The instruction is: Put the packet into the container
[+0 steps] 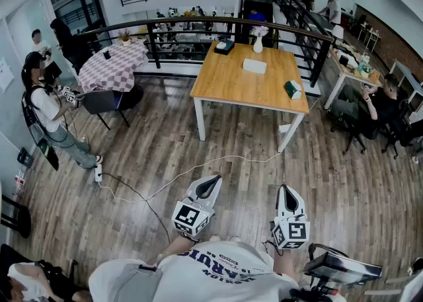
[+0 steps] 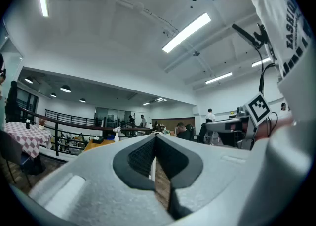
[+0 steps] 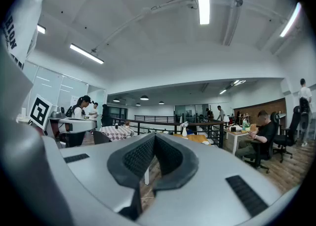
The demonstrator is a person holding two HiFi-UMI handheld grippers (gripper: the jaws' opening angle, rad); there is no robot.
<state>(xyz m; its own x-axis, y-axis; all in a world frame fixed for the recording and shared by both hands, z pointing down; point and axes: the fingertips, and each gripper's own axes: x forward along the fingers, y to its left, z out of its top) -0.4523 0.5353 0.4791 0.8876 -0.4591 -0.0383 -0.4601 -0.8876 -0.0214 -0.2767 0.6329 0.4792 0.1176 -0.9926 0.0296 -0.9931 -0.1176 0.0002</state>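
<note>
The person holds both tools low and close to the body, side by side, noses pointing to 12 o'clock over the plank floor. The left gripper [image 1: 211,180] has its jaws closed on nothing. The right gripper [image 1: 289,191] is the same, pads together and empty. Each carries one marker cube, two in all.

A white cable [image 1: 198,165] trails across the floor just ahead of them.

Further out at 12 o'clock stands one wooden table [image 1: 228,86], well apart from both grippers. The head view looks down on its top and shows four things there:
- a green box [image 1: 293,89] at the near right edge
- a white flat rectangle [image 1: 254,65] mid-table
- a dark box [image 1: 225,46] at the far left
- a white vase [image 1: 258,43] at the far edge

Which of these is the packet or the container cannot be told from here.

The two gripper views sit nearly level and take in mostly ceiling and strip lights. They catch the table only edge-on, with the vase standing up from it, and none of the flat things.

At 10 o'clock is a table with a checked cloth [image 1: 114,66]. At 9 o'clock a standing person [image 1: 49,119] holds another marker cube. At 2 o'clock a seated person [image 1: 382,99] is at a white desk.
</note>
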